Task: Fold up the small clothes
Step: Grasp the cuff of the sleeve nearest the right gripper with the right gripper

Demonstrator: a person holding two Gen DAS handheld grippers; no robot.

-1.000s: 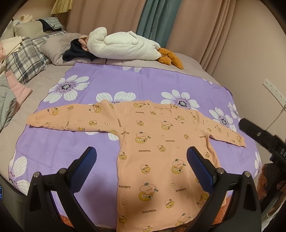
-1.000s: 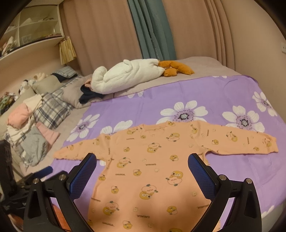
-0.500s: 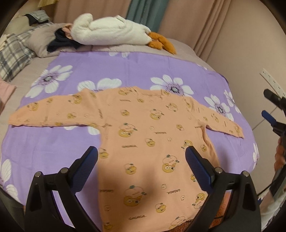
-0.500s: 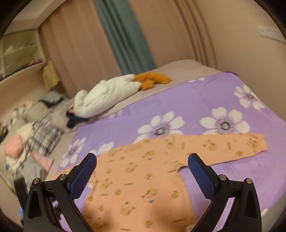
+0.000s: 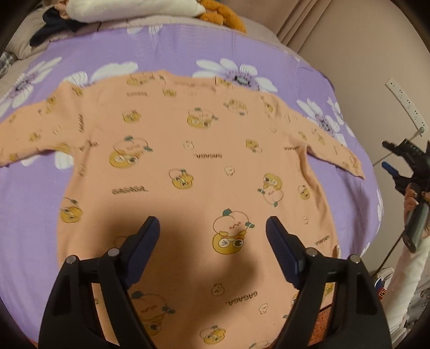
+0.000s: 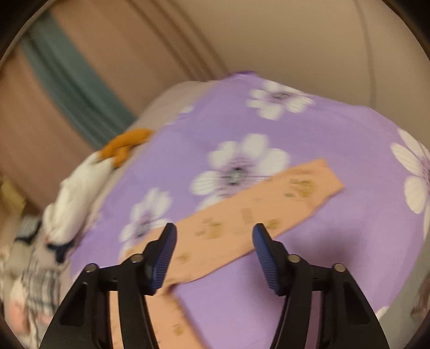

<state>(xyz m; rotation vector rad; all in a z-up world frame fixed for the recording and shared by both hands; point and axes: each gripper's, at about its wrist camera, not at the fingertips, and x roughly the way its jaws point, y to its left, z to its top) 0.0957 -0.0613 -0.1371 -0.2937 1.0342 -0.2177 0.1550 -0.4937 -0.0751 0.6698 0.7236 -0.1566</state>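
Observation:
A small orange long-sleeved top (image 5: 193, 166) with cartoon prints lies flat on a purple flowered sheet (image 5: 172, 45), both sleeves spread out. My left gripper (image 5: 212, 228) hovers over the lower body of the top; its jaws are closing with nothing between them. In the right wrist view, which is blurred, the top's right sleeve (image 6: 258, 212) stretches across the sheet (image 6: 336, 134). My right gripper (image 6: 213, 235) hangs above that sleeve near the armpit, its jaws closing and apart from the cloth. The right gripper (image 5: 403, 163) also shows at the right edge of the left wrist view, held by a hand.
A white plush toy (image 5: 129, 8) with orange feet and dark clothes (image 5: 53, 26) lie at the head of the bed. Curtains and a wall with a power strip (image 5: 405, 103) stand to the right. The bed's right edge (image 5: 373, 188) drops off near the sleeve cuff.
Both grippers dropped closer to the top and their jaws narrowed. The right gripper swung right and rolled, so its view now holds the right sleeve instead of the whole top.

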